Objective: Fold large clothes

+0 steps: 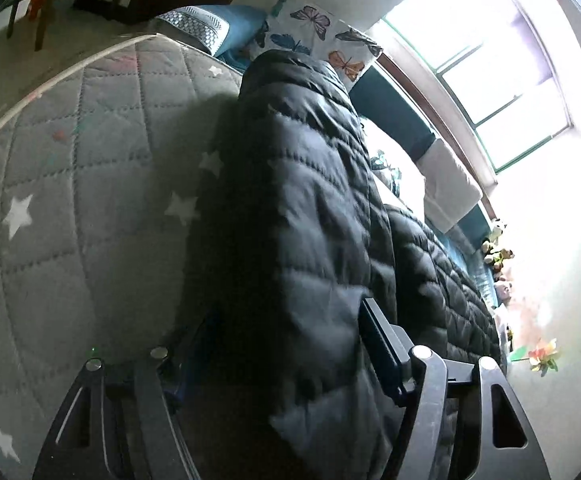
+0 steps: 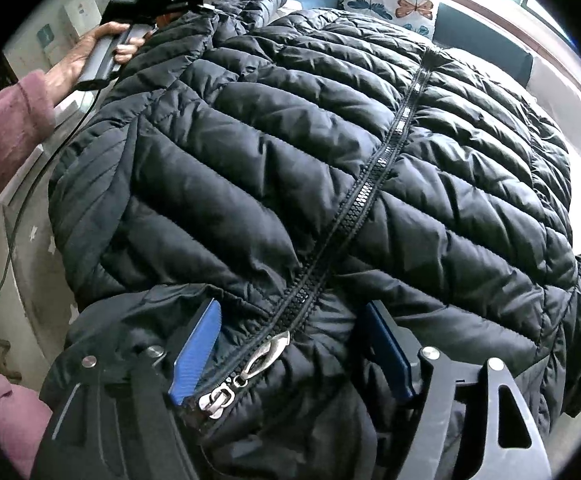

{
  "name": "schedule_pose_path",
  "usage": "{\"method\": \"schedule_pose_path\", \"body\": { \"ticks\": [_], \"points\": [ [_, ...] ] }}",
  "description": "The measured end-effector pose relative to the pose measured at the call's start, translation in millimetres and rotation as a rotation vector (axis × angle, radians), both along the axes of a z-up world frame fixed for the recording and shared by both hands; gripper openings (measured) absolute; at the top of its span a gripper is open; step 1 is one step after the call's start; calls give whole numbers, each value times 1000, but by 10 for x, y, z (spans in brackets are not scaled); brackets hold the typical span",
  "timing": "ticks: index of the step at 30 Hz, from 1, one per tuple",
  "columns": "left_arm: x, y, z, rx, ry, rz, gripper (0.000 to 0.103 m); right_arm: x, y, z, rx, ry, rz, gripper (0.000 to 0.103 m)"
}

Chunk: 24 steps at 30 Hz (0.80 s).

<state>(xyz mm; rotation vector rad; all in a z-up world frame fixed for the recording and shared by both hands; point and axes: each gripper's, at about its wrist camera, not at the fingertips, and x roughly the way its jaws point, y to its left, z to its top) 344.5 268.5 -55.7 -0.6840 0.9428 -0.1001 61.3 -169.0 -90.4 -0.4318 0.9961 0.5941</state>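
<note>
Black puffer jacket (image 2: 330,152) runs lengthwise away from you; left tool (image 1: 274,344) pinches its far-left sleeve (image 1: 298,200); right tool (image 2: 290,344) spread over near collar zipper (image 2: 266,354).

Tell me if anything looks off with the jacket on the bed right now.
Nothing is damaged. The black puffer jacket lies front up, zipped, but its collar end bunches around the zipper pull, and one side is lifted off the star-print quilt.

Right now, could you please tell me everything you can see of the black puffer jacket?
The black puffer jacket is quilted in shiny, nylon-like channels. It lies front up, spread over the grey star-print quilt, its zipper closed, the silver pull near the collar. The right claw straddles that collar end, blue pads apart. The left claw has a raised fold at the jacket's side between its fingers.
</note>
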Motion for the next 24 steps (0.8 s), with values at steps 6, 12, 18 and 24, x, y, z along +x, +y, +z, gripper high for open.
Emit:
{"method": "schedule_pose_path", "body": {
  "ticks": [6,12,18,24],
  "points": [
    [320,0,-15,82,33,6,48,10,9,8,3,2,5,83],
    [384,67,107,46,0,38,14,17,-8,0,17,3,12,84],
    [178,229,302,99,-107,113,16,48,2,-2,19,4,24,87],
    [219,451,-102,-54,-5,138,50,71,32,-18,13,-1,30,90]
  ]
}}
